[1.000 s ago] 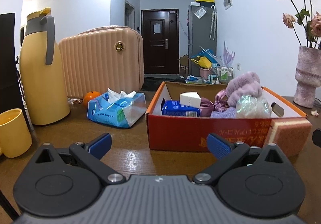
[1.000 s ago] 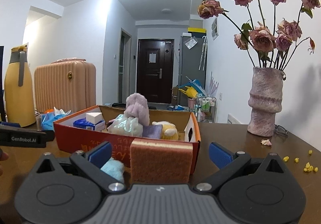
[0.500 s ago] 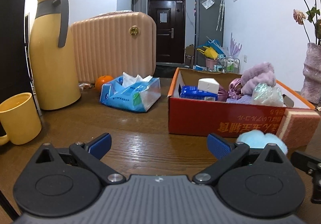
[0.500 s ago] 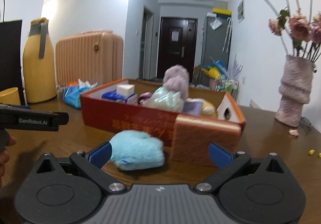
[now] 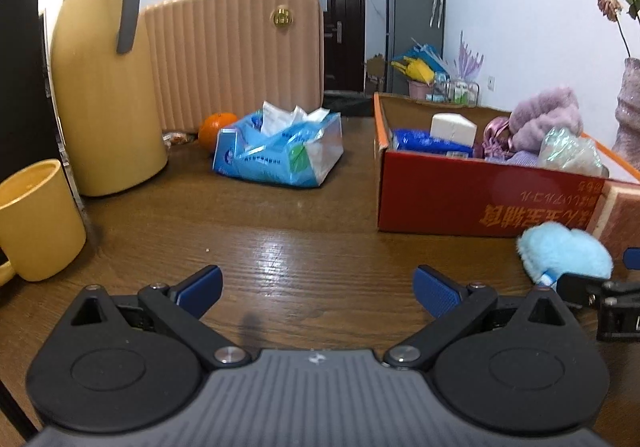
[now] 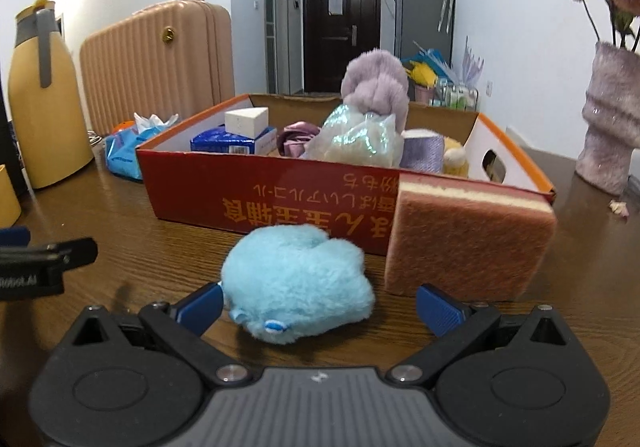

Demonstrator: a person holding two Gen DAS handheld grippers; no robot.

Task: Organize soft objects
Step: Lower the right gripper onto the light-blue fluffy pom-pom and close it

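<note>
From the left wrist view, the left claw (image 5: 316,289) hangs low over the wooden table (image 5: 280,223) with its blue pads spread wide and nothing between them; at the far left stand a yellow mug (image 5: 36,219) and a tall yellow jug (image 5: 104,87), with a ribbed pink suitcase (image 5: 236,51) behind; an orange (image 5: 216,129) sits just beside a blue tissue pack (image 5: 280,151) in the middle distance; to the right lies the red box (image 5: 480,199), holding a purple fluffy item (image 5: 548,119), a white block (image 5: 452,127) and a blue packet (image 5: 424,143); the blue plush toy (image 5: 564,253) lies on the table near the box's front right corner, with the tip of the other claw just near it.

From the right wrist view, the right claw (image 6: 318,305) is spread open around the blue plush toy (image 6: 296,279); the left pad (image 6: 200,305) touches or nearly touches its fur, while the right pad (image 6: 440,309) stands apart from it; the toy rests on the table (image 6: 160,247) in front of the red box (image 6: 260,191); a pink sponge (image 6: 468,239) stands just right of the toy, leaning against the box's front; inside the box a shiny crinkled bag (image 6: 360,139) sits before the purple fluffy item (image 6: 376,83); a pink vase (image 6: 612,119) stands at the far right.
</note>
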